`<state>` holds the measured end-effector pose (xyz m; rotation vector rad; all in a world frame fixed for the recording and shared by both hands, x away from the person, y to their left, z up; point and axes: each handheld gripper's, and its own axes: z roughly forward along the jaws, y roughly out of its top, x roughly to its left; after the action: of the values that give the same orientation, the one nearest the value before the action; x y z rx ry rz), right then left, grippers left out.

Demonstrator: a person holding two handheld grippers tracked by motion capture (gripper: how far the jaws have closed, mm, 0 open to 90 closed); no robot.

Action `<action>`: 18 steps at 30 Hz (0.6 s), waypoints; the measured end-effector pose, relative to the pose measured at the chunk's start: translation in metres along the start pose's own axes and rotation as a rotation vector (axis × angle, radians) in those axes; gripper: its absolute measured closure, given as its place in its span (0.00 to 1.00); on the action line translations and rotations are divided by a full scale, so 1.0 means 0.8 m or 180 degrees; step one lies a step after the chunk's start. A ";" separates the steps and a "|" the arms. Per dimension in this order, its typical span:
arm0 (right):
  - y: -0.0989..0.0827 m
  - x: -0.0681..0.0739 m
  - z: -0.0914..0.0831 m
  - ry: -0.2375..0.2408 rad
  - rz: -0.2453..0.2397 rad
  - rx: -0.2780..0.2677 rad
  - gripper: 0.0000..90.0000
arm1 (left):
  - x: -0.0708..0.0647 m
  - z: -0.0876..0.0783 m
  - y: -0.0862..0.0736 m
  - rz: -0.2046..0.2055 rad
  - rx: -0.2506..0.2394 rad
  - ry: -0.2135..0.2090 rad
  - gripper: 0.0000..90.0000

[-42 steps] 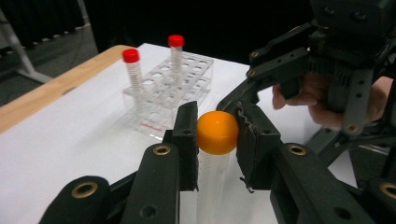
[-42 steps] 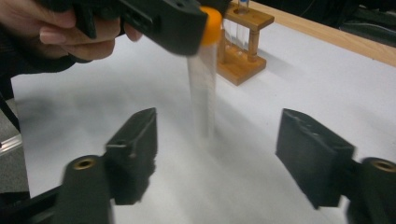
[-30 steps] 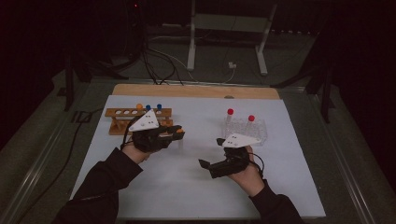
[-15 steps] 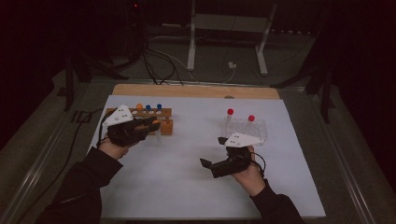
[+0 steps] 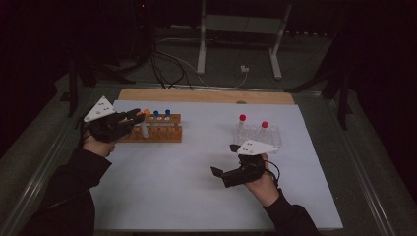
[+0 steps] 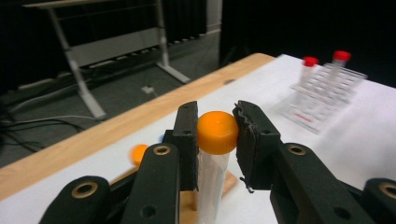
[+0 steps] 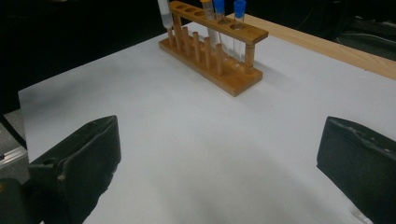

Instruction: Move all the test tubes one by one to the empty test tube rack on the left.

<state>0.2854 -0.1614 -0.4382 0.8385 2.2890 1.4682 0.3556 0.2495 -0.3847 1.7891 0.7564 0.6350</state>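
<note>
My left gripper (image 5: 134, 118) is shut on the orange cap (image 6: 217, 132) of a clear tube (image 5: 143, 130), held upright at the left end of the wooden rack (image 5: 160, 133). Whether the tube's foot sits in a hole I cannot tell. The rack also carries two blue-capped tubes (image 5: 156, 114) and another orange-capped tube (image 6: 138, 153). My right gripper (image 5: 223, 159) rests open on the white mat, pointing left toward the rack (image 7: 219, 51), with nothing between its wide-apart pads (image 7: 88, 154).
A clear plastic rack (image 5: 258, 136) with two red-capped tubes (image 5: 242, 118) stands right of centre, just behind my right hand. A wooden strip (image 5: 206, 96) borders the mat's far side. Cables and a metal stand lie on the floor beyond.
My left hand has moved left along the wooden rack, from its right part to its left end. The right hand has stayed put.
</note>
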 end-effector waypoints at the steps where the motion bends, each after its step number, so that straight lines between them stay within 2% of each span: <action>1: 0.000 0.000 0.000 0.0009 0.0003 0.0000 0.00 | 0.003 0.000 0.001 -0.0012 -0.0016 0.0029 0.80; 10: 0.000 -0.001 0.000 0.0013 0.0000 0.0000 0.00 | 0.025 0.010 0.010 -0.0015 -0.0096 0.0354 0.80; 18: 0.000 -0.002 0.000 0.0021 -0.0008 0.0002 0.00 | 0.046 0.032 0.010 -0.0120 -0.0131 0.0552 0.80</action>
<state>0.2863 -0.1624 -0.4386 0.8319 2.2945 1.4714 0.4001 0.2596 -0.3826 1.6934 0.8857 0.7824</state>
